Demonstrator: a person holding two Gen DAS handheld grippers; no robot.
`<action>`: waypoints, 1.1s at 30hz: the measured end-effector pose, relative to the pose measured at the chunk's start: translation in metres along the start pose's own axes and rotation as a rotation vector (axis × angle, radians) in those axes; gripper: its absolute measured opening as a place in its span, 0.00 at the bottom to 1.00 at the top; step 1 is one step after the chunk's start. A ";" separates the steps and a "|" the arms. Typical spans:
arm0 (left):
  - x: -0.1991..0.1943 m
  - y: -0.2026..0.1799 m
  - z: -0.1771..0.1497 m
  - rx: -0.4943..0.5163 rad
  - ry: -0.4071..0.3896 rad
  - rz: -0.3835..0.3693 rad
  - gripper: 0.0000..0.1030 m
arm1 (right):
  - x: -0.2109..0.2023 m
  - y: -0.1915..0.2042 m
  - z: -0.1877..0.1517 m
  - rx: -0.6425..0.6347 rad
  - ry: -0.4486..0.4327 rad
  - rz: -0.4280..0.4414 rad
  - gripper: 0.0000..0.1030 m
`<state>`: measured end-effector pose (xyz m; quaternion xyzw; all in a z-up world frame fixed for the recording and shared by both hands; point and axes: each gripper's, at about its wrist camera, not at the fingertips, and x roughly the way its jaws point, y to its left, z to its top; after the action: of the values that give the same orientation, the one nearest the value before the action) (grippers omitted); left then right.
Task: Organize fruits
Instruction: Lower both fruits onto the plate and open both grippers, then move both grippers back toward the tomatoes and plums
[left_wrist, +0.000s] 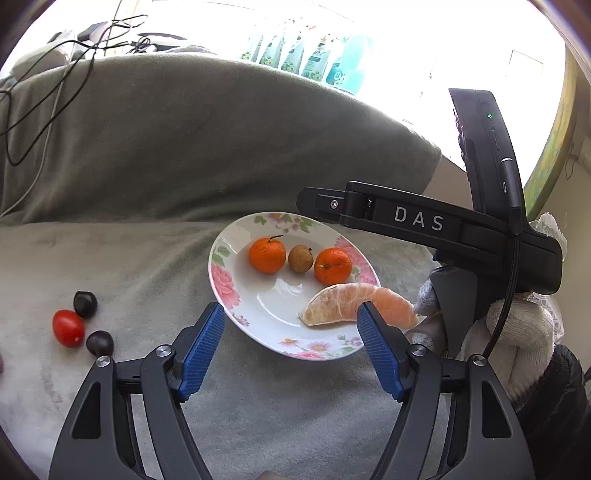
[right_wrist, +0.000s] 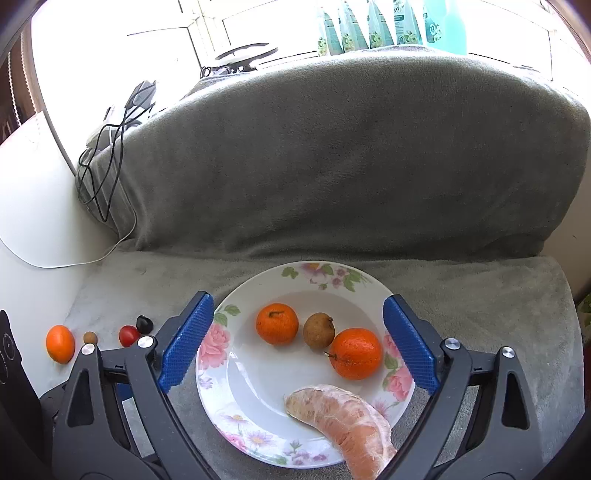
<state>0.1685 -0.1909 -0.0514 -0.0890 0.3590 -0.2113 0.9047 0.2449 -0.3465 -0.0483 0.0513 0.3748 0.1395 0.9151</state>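
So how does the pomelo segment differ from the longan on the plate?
The pomelo segment is long, curved, peeled and pinkish; the longan is small, round, brown and unpeeled. The segment overhangs the plate's near rim; the longan sits inside, between two mandarins. Both rest on the floral plate.

On the sofa seat (right_wrist: 480, 295) stands a plate (right_wrist: 258, 417), near the backrest (right_wrist: 332, 166). In the plate lie two mandarins (right_wrist: 277, 323) (right_wrist: 355, 353) with a longan (right_wrist: 318, 330) between them. A pomelo segment (right_wrist: 343, 421) rests over the plate's front rim. Toward the seat's left edge lie a tomato (right_wrist: 128, 335), a dark fruit (right_wrist: 144, 324), a small longan (right_wrist: 90, 337) and a kumquat (right_wrist: 60, 343).
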 end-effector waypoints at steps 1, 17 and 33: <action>-0.001 0.001 0.000 0.000 -0.003 0.000 0.72 | -0.001 0.001 0.000 0.000 -0.001 -0.001 0.92; -0.045 0.028 -0.009 -0.037 -0.063 0.038 0.72 | -0.020 0.049 -0.007 -0.111 -0.012 0.011 0.93; -0.090 0.104 -0.029 -0.108 -0.115 0.178 0.72 | -0.018 0.117 -0.019 -0.280 0.011 0.101 0.93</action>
<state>0.1223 -0.0581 -0.0499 -0.1176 0.3240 -0.1052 0.9328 0.1941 -0.2396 -0.0265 -0.0590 0.3536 0.2364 0.9031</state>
